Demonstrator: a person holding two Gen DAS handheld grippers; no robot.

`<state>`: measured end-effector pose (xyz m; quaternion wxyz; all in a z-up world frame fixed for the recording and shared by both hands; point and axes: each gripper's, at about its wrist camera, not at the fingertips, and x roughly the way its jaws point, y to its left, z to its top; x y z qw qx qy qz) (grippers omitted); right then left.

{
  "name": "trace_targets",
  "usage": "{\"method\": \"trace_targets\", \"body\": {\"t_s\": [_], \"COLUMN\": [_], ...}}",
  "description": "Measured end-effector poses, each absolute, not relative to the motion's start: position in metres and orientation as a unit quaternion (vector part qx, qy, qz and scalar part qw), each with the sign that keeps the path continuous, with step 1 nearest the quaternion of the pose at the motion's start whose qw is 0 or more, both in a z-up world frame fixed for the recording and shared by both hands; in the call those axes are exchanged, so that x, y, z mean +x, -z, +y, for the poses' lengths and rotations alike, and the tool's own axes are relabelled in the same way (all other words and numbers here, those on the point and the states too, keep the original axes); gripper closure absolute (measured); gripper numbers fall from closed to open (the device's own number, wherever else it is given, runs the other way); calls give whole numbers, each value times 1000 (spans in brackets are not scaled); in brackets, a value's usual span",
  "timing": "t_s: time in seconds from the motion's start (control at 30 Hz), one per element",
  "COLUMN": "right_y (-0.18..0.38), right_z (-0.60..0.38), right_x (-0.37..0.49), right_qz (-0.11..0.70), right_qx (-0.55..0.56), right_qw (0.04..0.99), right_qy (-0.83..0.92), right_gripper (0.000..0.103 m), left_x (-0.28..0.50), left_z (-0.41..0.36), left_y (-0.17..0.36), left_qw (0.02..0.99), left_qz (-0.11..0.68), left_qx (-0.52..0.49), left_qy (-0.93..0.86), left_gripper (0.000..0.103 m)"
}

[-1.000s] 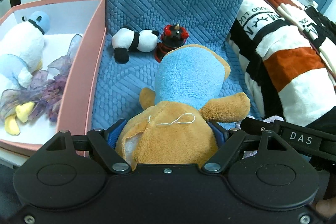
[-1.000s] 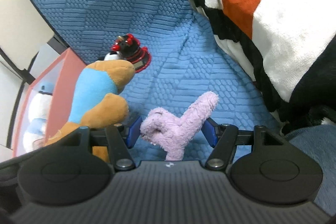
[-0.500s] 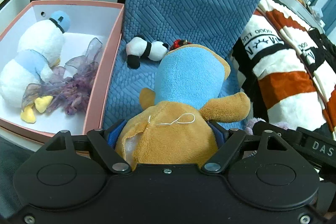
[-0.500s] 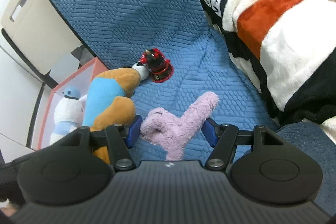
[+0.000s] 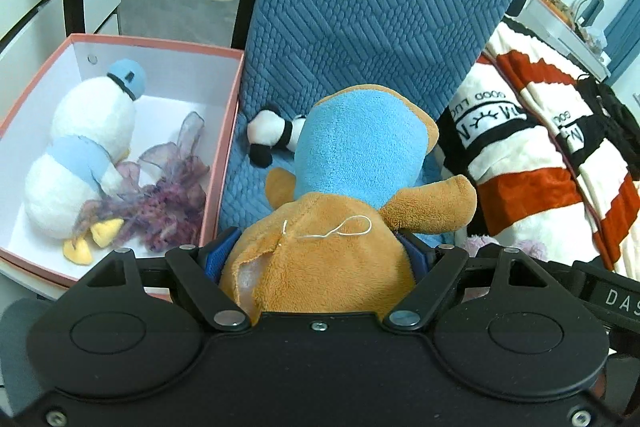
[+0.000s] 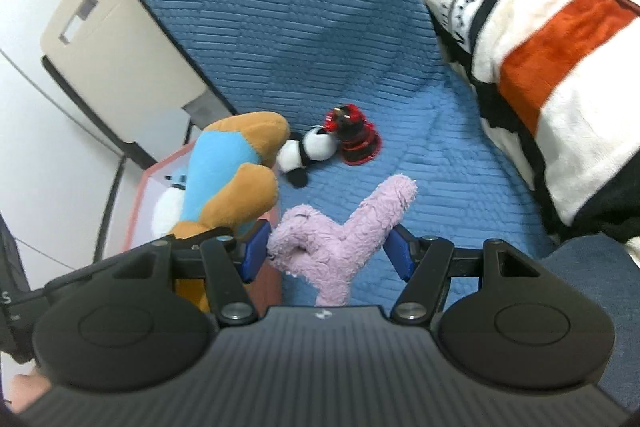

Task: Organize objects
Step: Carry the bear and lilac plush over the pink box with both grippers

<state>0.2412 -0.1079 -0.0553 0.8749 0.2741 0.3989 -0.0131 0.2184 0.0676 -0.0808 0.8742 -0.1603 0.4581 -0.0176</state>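
Note:
My left gripper (image 5: 316, 251) is shut on a brown plush toy in a blue shirt (image 5: 352, 155) and holds it above the blue seat; the toy also shows in the right wrist view (image 6: 232, 163). My right gripper (image 6: 326, 251) is shut on a pink plush toy (image 6: 344, 231), held above the seat. A small panda plush (image 5: 268, 137) and a red and black toy (image 6: 354, 135) lie on the seat by the backrest. A pink box (image 5: 230, 131) at the left holds a white duck plush (image 5: 88, 135) and a purple gauze bundle (image 5: 168, 191).
The blue quilted chair backrest (image 5: 380, 7) rises behind the toys. A striped white, orange and black blanket (image 5: 540, 155) lies at the right. A beige chair (image 6: 112, 39) stands behind the box.
Both grippers have risen with their toys. The left one has drawn back, so the box and panda sit lower and farther off. The red toy is now hidden behind the brown plush.

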Motion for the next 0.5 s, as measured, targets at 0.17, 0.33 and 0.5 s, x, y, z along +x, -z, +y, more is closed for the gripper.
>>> {"method": "trace_targets", "body": {"t_s": [0.17,0.33,0.5], "right_y": [34,12,-5], "right_z": [-94,-71,-41], "right_x": [254,270,287], "right_qz": [391,385,385], "right_qx": [265,246,231], "right_qw": [881,889,891], "right_qy": [-9,-30,-60], "right_gripper": [39,39,39], "left_x": [218,221,227], "left_z": [89,117,147], "left_y": [61,42,19], "left_qw": [879,886,898], "left_qz": [445,426,407], "left_qx": [-171,-183,-171], "left_qy": [13,6,-2], "left_gripper": [23,23,23]}}
